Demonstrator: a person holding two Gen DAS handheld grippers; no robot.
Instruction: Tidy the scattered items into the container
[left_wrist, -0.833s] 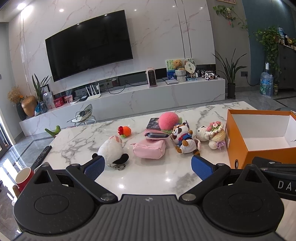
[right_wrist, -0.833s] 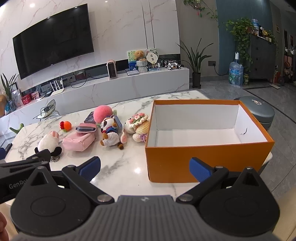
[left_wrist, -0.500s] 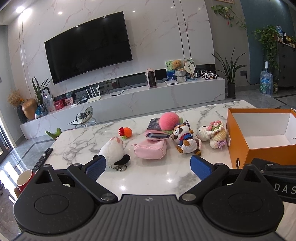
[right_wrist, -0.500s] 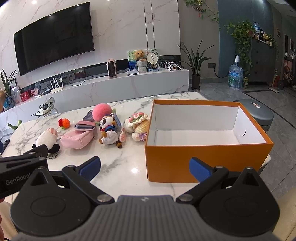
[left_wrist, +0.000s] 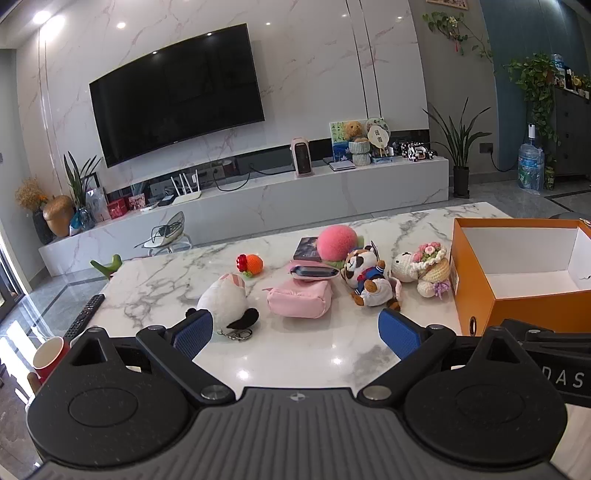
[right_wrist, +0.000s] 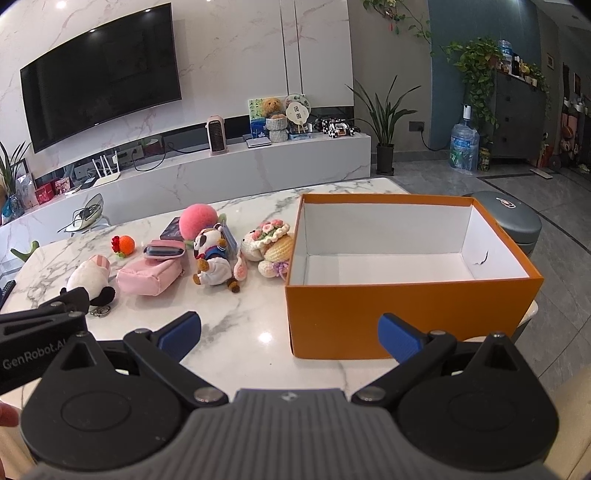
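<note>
Two claws (left_wrist: 295, 334) (right_wrist: 290, 336) spread empty, one orange box (right_wrist: 406, 317), four plush toys (left_wrist: 225, 301), one pink pouch (left_wrist: 299, 301)

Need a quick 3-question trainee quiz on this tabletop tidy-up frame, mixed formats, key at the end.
1. True or false: the orange cardboard box already holds a toy.
2. Which item lies nearest the box? A) crocheted cream doll with flower hat B) white plush with black feet C) small orange crochet ball
3. Fill in: the dark glasses case rests on top of the pink fabric ____.

Key: 1 false, the box is empty, and the left gripper and right gripper are both open with nothing between the fingers. 2 A. 3 pouch.
</note>
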